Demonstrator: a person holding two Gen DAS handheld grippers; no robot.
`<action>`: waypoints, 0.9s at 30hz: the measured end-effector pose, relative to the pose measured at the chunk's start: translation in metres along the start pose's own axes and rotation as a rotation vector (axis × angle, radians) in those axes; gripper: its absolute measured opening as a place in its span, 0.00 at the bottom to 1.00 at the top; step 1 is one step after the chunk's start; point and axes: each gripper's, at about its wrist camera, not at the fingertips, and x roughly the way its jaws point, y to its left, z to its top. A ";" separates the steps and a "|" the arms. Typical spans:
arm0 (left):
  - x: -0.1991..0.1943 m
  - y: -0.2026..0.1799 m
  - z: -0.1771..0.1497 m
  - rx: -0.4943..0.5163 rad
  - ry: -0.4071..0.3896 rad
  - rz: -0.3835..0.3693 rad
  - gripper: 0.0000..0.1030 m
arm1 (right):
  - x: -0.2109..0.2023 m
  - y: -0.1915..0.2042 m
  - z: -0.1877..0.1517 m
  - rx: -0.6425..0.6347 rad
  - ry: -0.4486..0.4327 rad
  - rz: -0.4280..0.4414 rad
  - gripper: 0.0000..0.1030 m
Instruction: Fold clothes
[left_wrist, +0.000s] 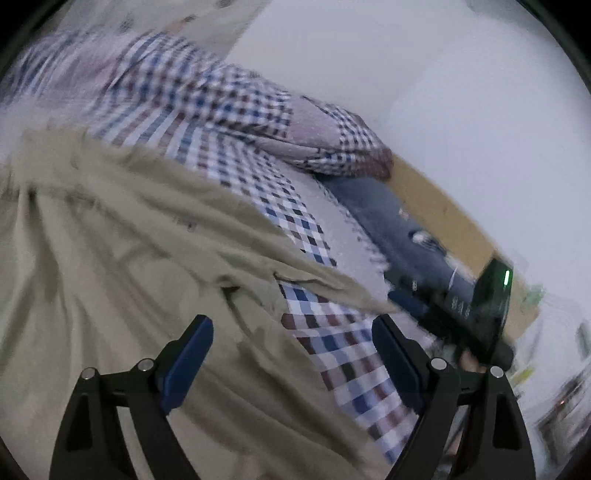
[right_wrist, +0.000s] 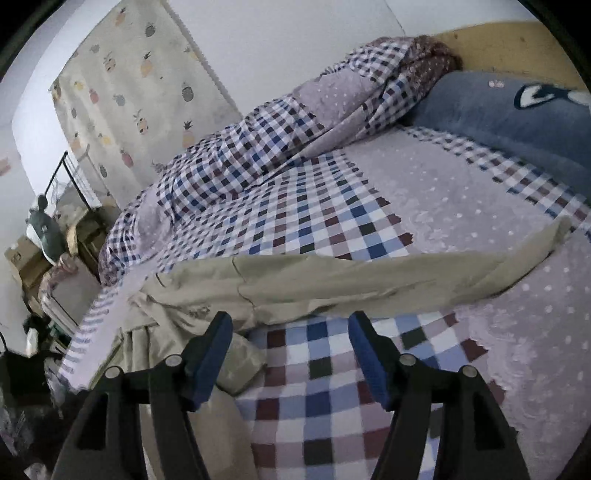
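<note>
Khaki trousers (right_wrist: 332, 280) sprawl across the checked bed (right_wrist: 325, 221) beside a bunched quilt (right_wrist: 258, 147), both tongs (left_wrist: 291, 354) (right_wrist: 290, 350) released above them.

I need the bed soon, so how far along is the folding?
Barely started. Done: the beige garment is laid out on the checked bedspread, still rumpled, no neat fold visible. In hand: nothing; the left gripper and right gripper are both open above it. Left: smoothing and every fold.
</note>
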 end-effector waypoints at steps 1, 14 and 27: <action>0.007 -0.012 0.000 0.056 0.017 0.039 0.87 | 0.000 -0.003 0.004 0.008 -0.009 0.000 0.67; 0.146 -0.080 -0.006 0.570 0.278 0.502 0.61 | -0.020 -0.079 0.035 0.249 -0.072 0.096 0.67; 0.176 -0.054 0.013 0.505 0.378 0.570 0.11 | -0.021 -0.104 0.040 0.363 -0.068 0.160 0.68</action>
